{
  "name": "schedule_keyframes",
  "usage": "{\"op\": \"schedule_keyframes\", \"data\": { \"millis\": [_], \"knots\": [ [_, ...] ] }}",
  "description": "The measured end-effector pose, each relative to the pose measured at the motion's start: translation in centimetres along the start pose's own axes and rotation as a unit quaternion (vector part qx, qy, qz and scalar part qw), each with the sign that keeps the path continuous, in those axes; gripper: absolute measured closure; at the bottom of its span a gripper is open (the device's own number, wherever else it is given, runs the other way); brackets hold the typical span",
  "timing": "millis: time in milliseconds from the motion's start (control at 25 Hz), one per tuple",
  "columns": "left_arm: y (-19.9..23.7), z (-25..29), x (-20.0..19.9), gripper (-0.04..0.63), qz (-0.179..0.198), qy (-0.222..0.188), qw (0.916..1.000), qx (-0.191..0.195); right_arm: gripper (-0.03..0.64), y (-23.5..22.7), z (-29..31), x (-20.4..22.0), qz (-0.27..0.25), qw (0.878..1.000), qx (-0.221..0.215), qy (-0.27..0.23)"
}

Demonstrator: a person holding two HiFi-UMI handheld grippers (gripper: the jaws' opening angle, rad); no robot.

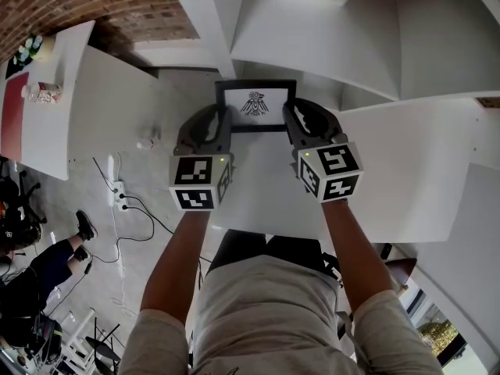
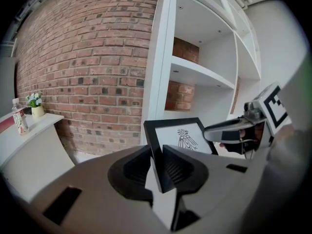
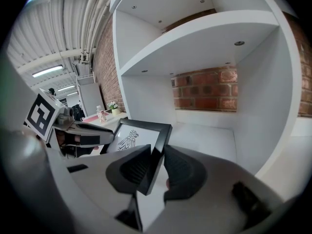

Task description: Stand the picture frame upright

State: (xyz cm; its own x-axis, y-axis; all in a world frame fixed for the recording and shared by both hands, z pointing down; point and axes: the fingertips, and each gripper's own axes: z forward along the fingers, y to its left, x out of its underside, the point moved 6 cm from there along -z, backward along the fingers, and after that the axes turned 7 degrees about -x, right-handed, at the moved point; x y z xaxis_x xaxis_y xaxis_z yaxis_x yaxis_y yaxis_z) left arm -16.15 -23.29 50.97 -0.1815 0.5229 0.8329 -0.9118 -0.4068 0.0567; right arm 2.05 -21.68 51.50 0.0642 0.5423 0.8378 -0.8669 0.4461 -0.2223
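Note:
The picture frame [image 1: 255, 104] is black with a white mat and a dark bird drawing. It is held between both grippers in front of the white shelf unit, with its face toward me and leaning back. My left gripper [image 1: 224, 125] is shut on the frame's left edge; in the left gripper view that edge [image 2: 155, 152] runs between the pads. My right gripper [image 1: 289, 123] is shut on the right edge, and the right gripper view shows the black rim [image 3: 157, 155] clamped between its jaws. Each gripper view also shows the other gripper across the frame.
A white shelf unit [image 3: 204, 38] with open compartments stands straight ahead, with a brick wall [image 2: 87, 57] behind it. A white surface [image 1: 406, 170] lies under the grippers. At far left a white counter [image 1: 47, 123] carries a bottle and a small plant. Cables and a seated person are on the floor at lower left.

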Motion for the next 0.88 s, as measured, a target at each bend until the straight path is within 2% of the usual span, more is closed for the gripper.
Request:
{"op": "schedule_keyframes", "data": {
  "millis": [280, 520, 680, 880],
  "knots": [
    [0.3, 1.1, 0.8, 0.509, 0.007, 0.008, 0.9999, -0.003, 0.525, -0.6, 1.0, 0.6, -0.001, 1.000, 0.003, 0.009],
    [0.8, 2.8, 1.0, 0.519, 0.014, 0.012, 0.9997, -0.016, 0.557, -1.2, 2.0, 1.3, -0.010, 1.000, 0.012, 0.027],
    [0.5, 3.4, 0.9, 0.522, 0.035, 0.010, 0.9993, -0.010, 0.560, -1.9, 2.1, 1.4, -0.001, 1.000, 0.019, 0.022],
    [0.5, 3.8, 1.4, 0.523, 0.040, 0.015, 0.9990, -0.010, 0.560, -2.1, 2.3, 1.7, 0.002, 1.000, 0.017, 0.025]
  ]
}}
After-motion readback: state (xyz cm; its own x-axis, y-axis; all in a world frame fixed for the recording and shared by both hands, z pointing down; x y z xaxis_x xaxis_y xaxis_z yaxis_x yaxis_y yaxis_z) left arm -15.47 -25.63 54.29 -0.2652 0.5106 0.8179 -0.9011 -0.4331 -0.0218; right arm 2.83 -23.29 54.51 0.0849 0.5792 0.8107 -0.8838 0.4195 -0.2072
